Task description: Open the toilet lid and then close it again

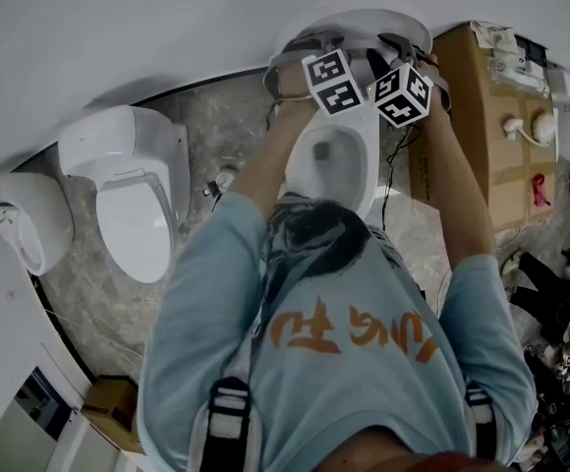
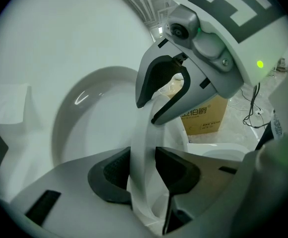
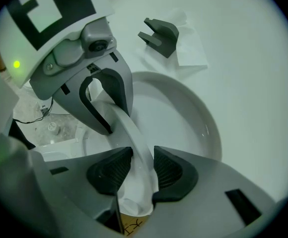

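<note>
Toilet lid stands raised, close to the white wall, and I hold it at its upper rim with both tongs. My left tongs are closed only partly, because the white rim of the lid fills the narrow space between the two dark pads, and both pads lie against it. My right tongs show the same: a small opening, with the rim pinched between the ribbed pads. Each pair looks along the rim toward the other one, so the two grips sit on opposite sides of the same edge, with a free piece of rim between them. The hollow inner face of the lid is on the wall side of both tongs. Below the tongs the bowl is uncovered. On the outer side of the right tongs stands a cardboard box. Well apart, on the outer side of the left tongs, is a second toilet. On the wall past the left tongs I notice a small grey bracket.
</note>
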`<state>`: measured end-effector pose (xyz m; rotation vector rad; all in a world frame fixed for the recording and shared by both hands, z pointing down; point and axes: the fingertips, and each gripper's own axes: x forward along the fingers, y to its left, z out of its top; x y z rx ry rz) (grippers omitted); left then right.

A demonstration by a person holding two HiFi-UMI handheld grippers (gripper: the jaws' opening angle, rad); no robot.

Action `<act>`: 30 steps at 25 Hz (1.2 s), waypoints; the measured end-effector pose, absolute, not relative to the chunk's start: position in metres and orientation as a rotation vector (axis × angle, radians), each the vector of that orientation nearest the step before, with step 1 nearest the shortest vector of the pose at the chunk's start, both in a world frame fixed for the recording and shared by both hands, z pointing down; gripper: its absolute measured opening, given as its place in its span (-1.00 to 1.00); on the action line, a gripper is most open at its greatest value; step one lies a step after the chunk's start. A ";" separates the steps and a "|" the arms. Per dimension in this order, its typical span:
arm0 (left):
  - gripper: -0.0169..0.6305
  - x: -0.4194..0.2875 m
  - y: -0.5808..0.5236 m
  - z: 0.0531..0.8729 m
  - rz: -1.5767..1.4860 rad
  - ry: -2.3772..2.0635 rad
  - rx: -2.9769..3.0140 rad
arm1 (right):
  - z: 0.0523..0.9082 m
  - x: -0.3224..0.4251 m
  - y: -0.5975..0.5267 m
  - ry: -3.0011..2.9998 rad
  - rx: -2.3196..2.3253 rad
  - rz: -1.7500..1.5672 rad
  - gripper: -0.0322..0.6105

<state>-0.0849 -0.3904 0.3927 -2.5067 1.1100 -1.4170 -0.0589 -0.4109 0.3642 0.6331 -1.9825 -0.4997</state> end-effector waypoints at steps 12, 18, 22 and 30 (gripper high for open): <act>-0.54 -0.070 -0.352 0.388 -1.406 1.052 -2.615 | 0.358 -0.045 -0.374 -1.983 0.508 -0.419 -0.52; -0.58 -0.057 -0.317 0.381 -1.418 1.112 -2.574 | 0.348 -0.030 -0.332 -2.065 0.443 -0.461 -0.52; -0.61 -0.044 -0.274 0.386 -1.441 1.130 -2.588 | 0.353 -0.015 -0.283 -2.075 0.324 -0.521 -0.52; -0.66 -0.016 -0.190 0.411 -1.616 1.052 -2.401 | 0.368 0.022 -0.189 -2.097 0.111 -0.558 -0.53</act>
